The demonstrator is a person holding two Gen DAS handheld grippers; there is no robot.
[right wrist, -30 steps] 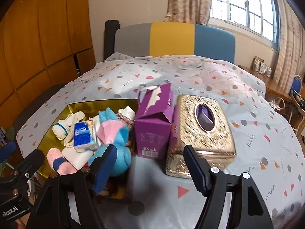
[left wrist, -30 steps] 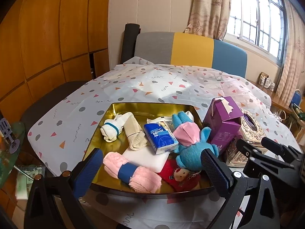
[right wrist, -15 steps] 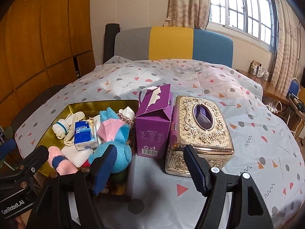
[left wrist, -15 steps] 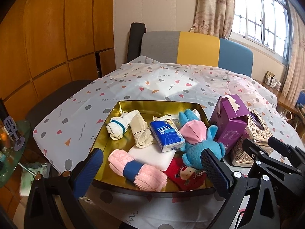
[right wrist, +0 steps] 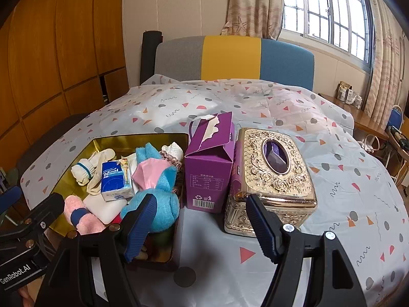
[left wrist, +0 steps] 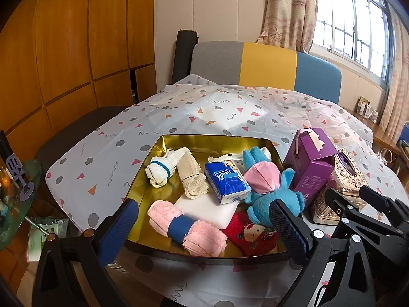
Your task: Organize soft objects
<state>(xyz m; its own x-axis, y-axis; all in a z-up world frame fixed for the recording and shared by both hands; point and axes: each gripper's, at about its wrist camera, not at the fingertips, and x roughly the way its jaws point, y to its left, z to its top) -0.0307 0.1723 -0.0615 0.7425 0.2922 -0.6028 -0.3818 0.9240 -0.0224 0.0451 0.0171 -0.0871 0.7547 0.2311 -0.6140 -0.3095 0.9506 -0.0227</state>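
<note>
I held my left gripper (left wrist: 204, 222) and right gripper (right wrist: 202, 223) wide open and empty before the tray (left wrist: 202, 142) of soft things.

Purple carton (right wrist: 208, 168) beside ornate gold tissue box (right wrist: 273, 171), striped headboard (right wrist: 234, 58), curtained window (right wrist: 329, 12)

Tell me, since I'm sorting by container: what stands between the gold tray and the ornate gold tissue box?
An upright purple carton, seen best in the right wrist view.
</note>
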